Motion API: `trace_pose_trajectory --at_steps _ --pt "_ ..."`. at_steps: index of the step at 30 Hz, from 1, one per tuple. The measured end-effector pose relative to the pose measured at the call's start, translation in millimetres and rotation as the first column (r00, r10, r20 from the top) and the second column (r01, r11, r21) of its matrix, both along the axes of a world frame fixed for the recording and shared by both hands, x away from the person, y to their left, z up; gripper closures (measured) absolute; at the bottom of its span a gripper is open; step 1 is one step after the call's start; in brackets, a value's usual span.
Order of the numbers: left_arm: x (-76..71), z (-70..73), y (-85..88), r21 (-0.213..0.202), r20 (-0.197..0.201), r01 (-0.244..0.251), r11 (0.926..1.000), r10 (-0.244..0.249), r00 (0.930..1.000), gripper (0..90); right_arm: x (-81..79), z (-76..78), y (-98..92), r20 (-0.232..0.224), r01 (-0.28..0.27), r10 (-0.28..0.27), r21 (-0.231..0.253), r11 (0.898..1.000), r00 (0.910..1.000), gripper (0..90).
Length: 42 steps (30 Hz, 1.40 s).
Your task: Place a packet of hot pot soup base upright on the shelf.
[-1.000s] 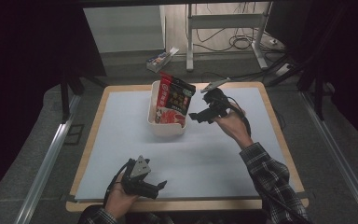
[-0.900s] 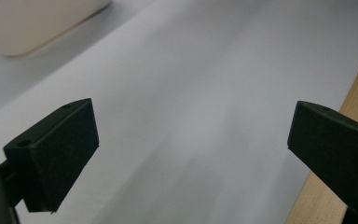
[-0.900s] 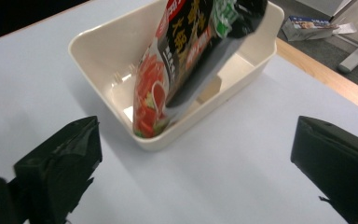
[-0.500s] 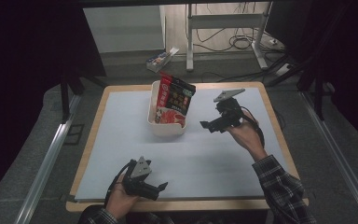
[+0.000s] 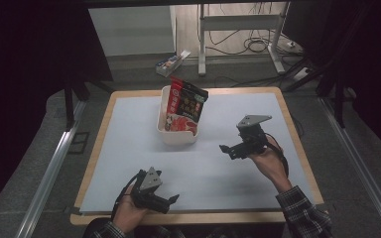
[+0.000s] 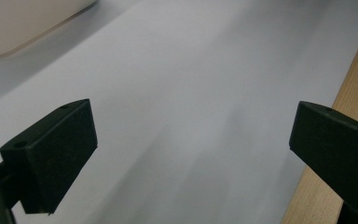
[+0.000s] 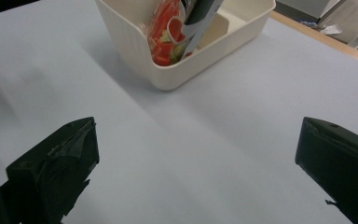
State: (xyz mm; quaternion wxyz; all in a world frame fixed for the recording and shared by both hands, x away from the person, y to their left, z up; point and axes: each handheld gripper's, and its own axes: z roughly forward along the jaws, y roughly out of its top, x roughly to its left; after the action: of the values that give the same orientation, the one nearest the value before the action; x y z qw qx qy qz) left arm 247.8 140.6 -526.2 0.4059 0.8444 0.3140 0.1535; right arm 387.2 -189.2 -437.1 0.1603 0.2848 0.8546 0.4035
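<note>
Bare table sheet (image 5: 218, 173) all around; only obstacle the bin (image 5: 177, 139) with packet (image 5: 186, 104).

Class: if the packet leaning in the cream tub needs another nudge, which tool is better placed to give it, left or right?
Probably the right tool: it hangs open beside the cream tub, jaws pointing at the packet. The left tool, also open, sits at the table's near edge, aimed elsewhere.

Red-and-black snack packet (image 5: 184, 106) stands tilted inside cream basket (image 5: 178, 139).

Wooden-edged table (image 5: 297, 119) carried pale sheet (image 5: 129, 148). Grey floor (image 5: 39, 163) lay around. Metal stand (image 5: 238, 22), cables (image 5: 258, 44) and small box (image 5: 171, 62) stood beyond; surroundings dark.
</note>
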Motion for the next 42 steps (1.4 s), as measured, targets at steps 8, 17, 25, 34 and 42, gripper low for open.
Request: trace_pose_trajectory --at_steps 8,17,25,34,42 --pt "-0.1 0.1 0.9 -0.004 0.000 0.001 1.0000 -0.001 1.0000 0.5 -9.3 -11.6 -7.8 -0.022 0.015 -0.015 -0.015 1.000 0.9996 0.0" --pt "-0.5 0.1 0.3 -0.001 0.002 0.002 1.0000 -0.002 1.0000 0.4 -27.2 -11.9 -19.1 -0.008 0.019 -0.019 -0.013 1.000 0.9998 0.0" --pt "0.1 -0.4 0.8 -0.004 -0.002 -0.002 1.0000 0.002 1.0000 0.3 -45.9 -15.7 -33.9 -0.010 0.047 -0.047 -0.036 0.998 0.9988 0.0" --pt "0.2 -0.2 1.2 -0.008 -0.003 -0.004 1.0000 0.004 1.0000 0.0 -71.8 -10.0 -55.4 0.018 0.084 -0.084 -0.038 0.996 0.9963 0.0" --pt "0.1 -0.6 0.2 -0.009 0.001 -0.005 0.9999 0.005 1.0000 0.0 -87.1 -12.5 -78.2 0.066 0.125 -0.123 -0.035 0.991 0.9902 0.0"
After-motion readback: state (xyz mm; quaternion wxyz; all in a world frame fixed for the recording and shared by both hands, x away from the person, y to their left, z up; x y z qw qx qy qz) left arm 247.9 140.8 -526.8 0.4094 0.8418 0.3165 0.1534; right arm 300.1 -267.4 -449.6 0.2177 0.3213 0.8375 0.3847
